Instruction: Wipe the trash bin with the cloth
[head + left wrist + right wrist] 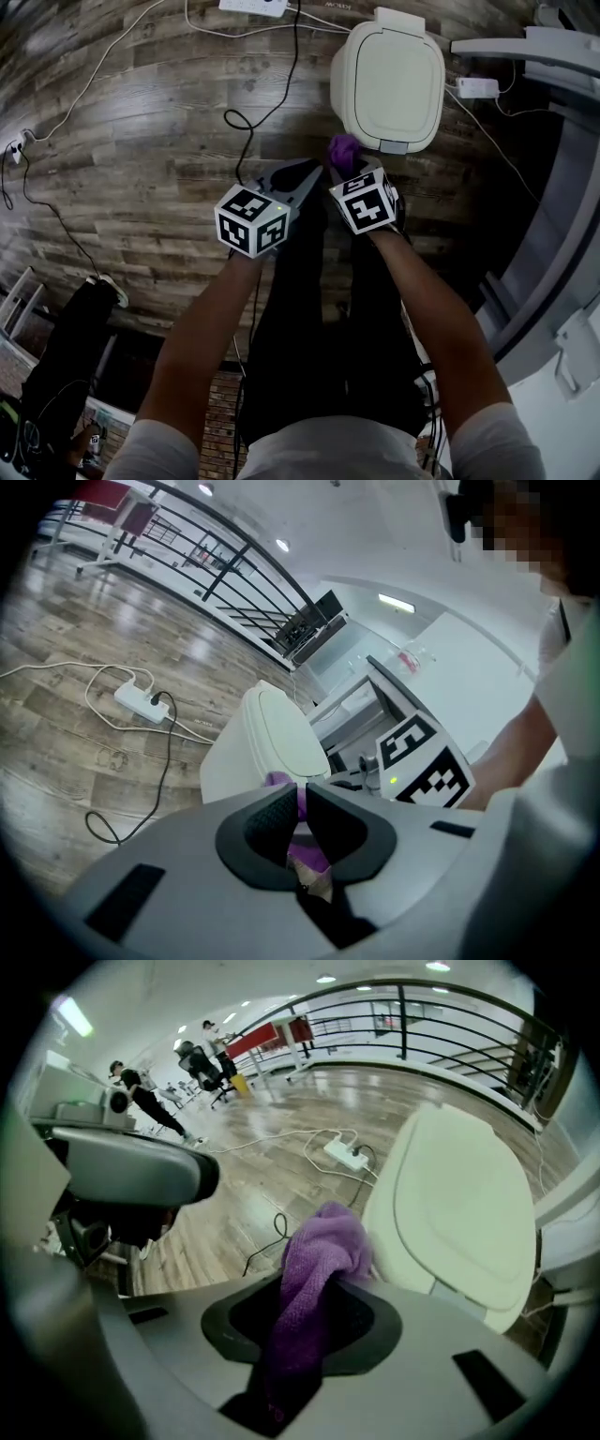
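Observation:
The cream trash bin (387,84) stands on the wood floor ahead of me with its lid down; it also shows in both gripper views (267,738) (459,1204). A purple cloth (343,148) is bunched in my right gripper (345,161), just in front of the bin's near edge. In the right gripper view the cloth (323,1241) fills the jaws of the right gripper (314,1321) and sticks out toward the bin. My left gripper (314,171) hangs close beside it on the left. Its jaws (302,803) stand almost together with nothing held; the cloth shows only beyond the slit.
A white power strip (253,6) and black and white cables (246,131) lie on the floor left of the bin. A small white adapter (478,87) sits to the bin's right, beside a white and grey structure (562,47). A dark bag (66,356) lies at lower left.

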Demonstrator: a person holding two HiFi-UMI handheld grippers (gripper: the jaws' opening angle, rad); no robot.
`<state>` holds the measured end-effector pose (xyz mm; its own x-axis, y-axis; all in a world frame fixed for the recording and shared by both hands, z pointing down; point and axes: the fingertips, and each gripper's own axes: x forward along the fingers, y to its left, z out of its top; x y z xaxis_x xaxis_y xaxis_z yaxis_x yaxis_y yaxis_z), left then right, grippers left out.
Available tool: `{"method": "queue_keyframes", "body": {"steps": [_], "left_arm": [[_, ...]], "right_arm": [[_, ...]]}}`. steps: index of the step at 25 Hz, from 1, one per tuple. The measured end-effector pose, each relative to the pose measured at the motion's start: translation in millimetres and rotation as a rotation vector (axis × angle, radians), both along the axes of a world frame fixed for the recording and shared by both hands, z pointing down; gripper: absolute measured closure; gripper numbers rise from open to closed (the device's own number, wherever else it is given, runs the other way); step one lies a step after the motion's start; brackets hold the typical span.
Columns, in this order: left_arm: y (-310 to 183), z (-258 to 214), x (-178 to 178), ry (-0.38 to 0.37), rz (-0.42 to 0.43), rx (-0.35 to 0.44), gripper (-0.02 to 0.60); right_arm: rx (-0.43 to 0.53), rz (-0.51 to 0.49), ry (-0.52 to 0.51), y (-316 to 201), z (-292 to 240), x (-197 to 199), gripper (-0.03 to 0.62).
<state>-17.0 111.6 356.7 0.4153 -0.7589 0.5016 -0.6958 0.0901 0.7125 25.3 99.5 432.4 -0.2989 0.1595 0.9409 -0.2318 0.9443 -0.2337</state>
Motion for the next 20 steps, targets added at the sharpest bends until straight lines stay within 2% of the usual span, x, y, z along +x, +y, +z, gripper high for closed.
{"method": "queue_keyframes", "body": {"steps": [4, 8, 15, 20], "left_arm": [[6.8, -4.0, -11.9, -0.005, -0.022, 0.008, 0.552], [13.1, -10.8, -26.2, -0.015, -0.057, 0.016, 0.552], [11.8, -20.7, -39.3, -0.03, -0.126, 0.028, 0.552], [5.8, -23.4, -40.5, -0.032, -0.181, 0.034, 0.552]], "right_arm": [[0.021, -0.208, -0.102, 9.9, -26.2, -37.2, 0.487], [0.088, -0.369, -0.115, 2.7, -39.3, -55.0, 0.487], [0.153, -0.465, -0.115, -38.8, -48.0, -69.6, 0.487], [0.221, -0.564, -0.081, -86.7, -47.0, -80.0, 0.487]]}}
